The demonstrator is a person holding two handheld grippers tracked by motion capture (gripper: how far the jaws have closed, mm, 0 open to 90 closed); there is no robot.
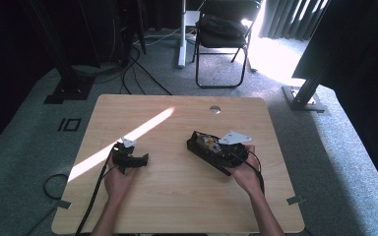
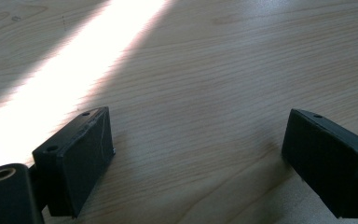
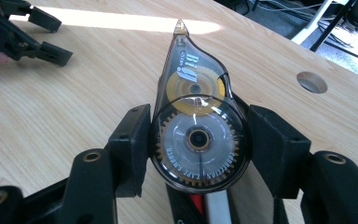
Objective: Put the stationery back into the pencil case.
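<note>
Correction tape dispenser (image 3: 196, 126): clear smoky teardrop shell, yellow reel and toothed white gear seen inside, pointed tip aimed away. It is clamped at its round wide end between the right gripper's (image 3: 198, 144) fingers (image 3: 133, 140), held flat just above the wooden worktop (image 3: 74, 102).

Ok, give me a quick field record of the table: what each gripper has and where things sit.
held item: clear teardrop-shaped correction tape dispenser, yellow and white reels inside
right gripper: jaws closed on its round body, tip pointing away
left gripper: jaws open, nothing between
surface: light wooden table, sunlit stripe across it
</note>
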